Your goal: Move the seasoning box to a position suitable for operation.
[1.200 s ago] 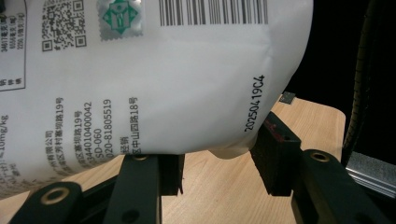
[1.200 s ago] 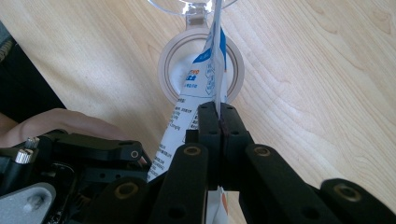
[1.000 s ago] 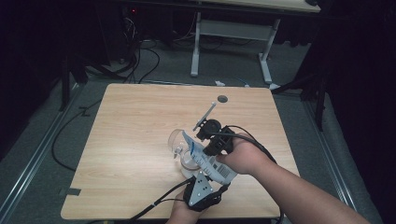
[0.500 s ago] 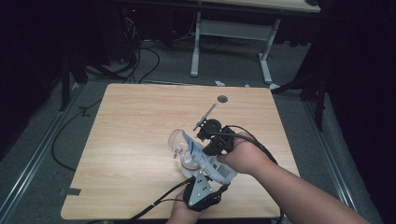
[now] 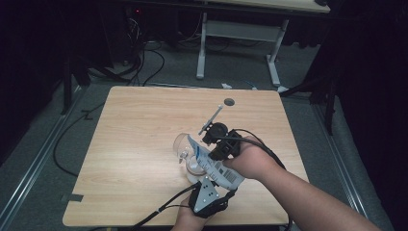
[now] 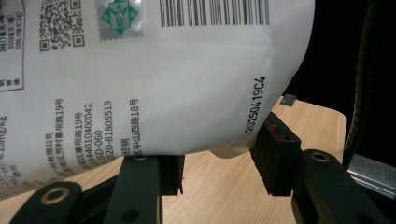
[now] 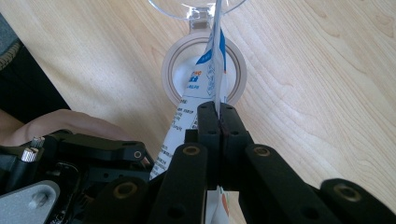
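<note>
Pouch first: a flat white plastic pouch with blue print and a barcode (image 5: 214, 166) hangs on a slant between my two tools, its upper corner reaching toward a clear plastic jar (image 5: 185, 144) that lies on the pale wooden table (image 5: 139, 144), near the front edge. My right gripper (image 7: 218, 114) has its black jaws pressed together on the thin edge of the pouch, pinching it flat; in the right gripper view the sheet runs up out of the jaws over a round white lid with a beige rim (image 7: 204, 70) that sits on the wood, with the curved clear rim of the jar just beyond it. My left gripper (image 6: 217, 165) sits lower, close to the table's near edge, and its jaws stand apart; in the left gripper view the bulging white bottom of the pouch, printed with a date code and small text, hangs above and between the two pads, close over the left one and touching or nearly touching the right one, though I cannot tell for sure whether either presses on it. Farther back on the table lie a slim metal rod (image 5: 211, 119) and a small dark round spot (image 5: 229, 102), both well apart from the pouch
</note>
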